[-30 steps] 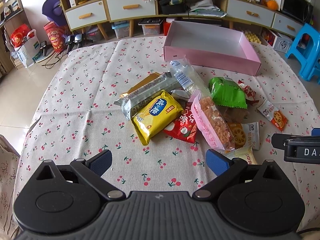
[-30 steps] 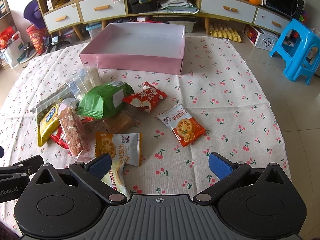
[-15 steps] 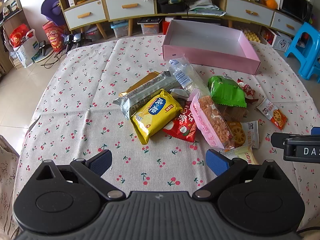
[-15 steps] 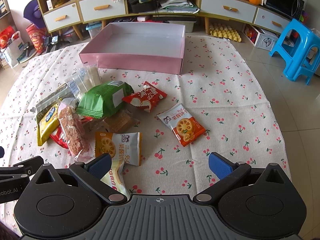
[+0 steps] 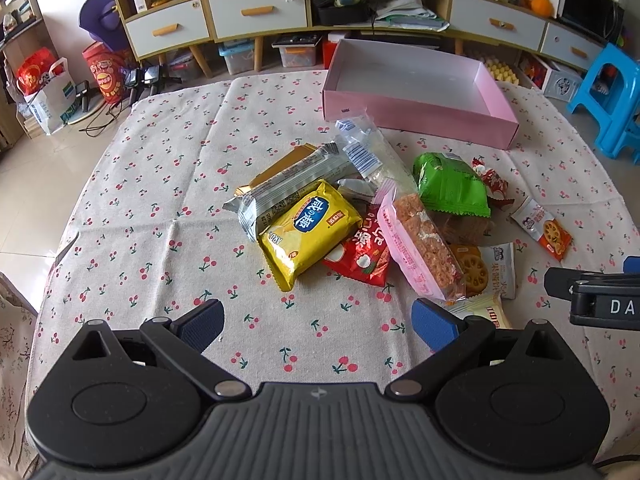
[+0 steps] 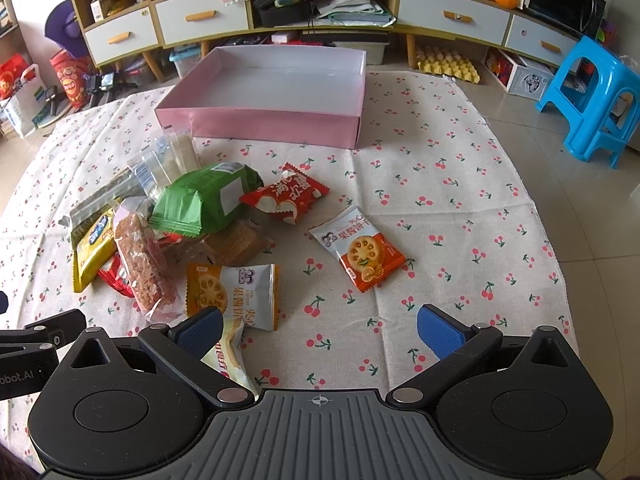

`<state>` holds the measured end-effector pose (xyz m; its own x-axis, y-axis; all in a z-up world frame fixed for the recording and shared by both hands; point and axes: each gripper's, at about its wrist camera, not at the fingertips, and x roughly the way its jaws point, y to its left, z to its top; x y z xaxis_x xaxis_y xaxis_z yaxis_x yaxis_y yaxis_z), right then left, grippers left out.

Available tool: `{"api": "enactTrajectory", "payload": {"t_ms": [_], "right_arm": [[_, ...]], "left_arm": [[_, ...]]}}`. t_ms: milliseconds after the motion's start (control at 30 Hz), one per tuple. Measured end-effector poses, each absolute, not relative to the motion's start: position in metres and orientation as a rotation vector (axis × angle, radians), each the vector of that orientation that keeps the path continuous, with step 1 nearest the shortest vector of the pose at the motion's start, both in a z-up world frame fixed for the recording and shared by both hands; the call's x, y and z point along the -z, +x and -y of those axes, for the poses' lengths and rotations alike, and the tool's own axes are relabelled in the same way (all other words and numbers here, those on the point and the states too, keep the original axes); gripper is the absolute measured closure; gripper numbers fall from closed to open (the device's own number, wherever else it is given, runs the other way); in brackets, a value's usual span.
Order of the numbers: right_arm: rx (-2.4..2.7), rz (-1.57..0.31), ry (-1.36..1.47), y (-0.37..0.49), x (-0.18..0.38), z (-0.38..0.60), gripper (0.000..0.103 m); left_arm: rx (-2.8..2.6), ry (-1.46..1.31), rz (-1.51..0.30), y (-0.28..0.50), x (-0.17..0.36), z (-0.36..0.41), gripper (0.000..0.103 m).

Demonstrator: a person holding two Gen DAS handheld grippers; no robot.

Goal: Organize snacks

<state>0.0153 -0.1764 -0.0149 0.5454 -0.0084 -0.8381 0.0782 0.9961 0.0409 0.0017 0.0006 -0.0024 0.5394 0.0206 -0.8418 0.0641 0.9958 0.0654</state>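
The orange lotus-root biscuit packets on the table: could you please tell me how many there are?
2. One biscuit packet lies alone on the cloth right of the pile; the other lies at the pile's near edge, by the right gripper's left finger. More may be buried.

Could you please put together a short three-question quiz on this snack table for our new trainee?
1. True or false: the pink box already holds snacks.
2. Which packet lies apart from the pile, nearest the right gripper? A) yellow packet B) orange-and-white biscuit packet C) green packet
3. Fill in: both the right gripper and left gripper are ____ and hold nothing.

Key: 1 false; 2 B; 3 open.
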Motion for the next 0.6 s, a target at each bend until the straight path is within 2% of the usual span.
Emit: {"api": "enactTrajectory", "payload": {"t_ms": [267,400,600], "right_arm": [[0.04,-1.006,0.108,0.022,0.002,0.185,0.0],[0.019,-1.039,0.188,0.032,-0.001,0.191,0.0],[-0.013,-1.042,0.162,0.049,-0.011,0.185,0.0]], "left_arm": [[0.037,0.154,-0.909,0.006,-0.015,-0.004,0.001],[0.074,0.098,-0.946,0.024,-0.02,-0.019,0.001],[0.08,0.091,-0.966,0.049,-0.014,-0.037,0.002]]}}
